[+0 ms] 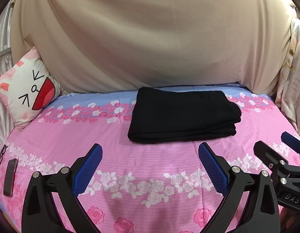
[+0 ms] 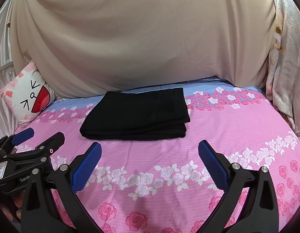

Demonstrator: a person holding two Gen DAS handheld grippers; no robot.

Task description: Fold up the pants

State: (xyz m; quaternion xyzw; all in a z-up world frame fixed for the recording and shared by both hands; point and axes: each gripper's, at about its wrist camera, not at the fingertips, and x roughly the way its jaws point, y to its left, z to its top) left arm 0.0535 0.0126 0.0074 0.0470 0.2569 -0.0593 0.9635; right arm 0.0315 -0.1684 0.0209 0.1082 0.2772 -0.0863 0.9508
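Both hand-held grippers, left and right, hang released and empty over the bed. Black pants lie at twelve o'clock as a neat stack, apparently finished. Soft, light, limp cloth; lift by the thick folded near edge, or layers may slide.

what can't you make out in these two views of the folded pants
- Folded black pants: inner layers and waistband hidden by the top fold, both views.
- Phone and glasses: left wrist view only, small at the edge.
- Behind the beige sheet: covered, both views.
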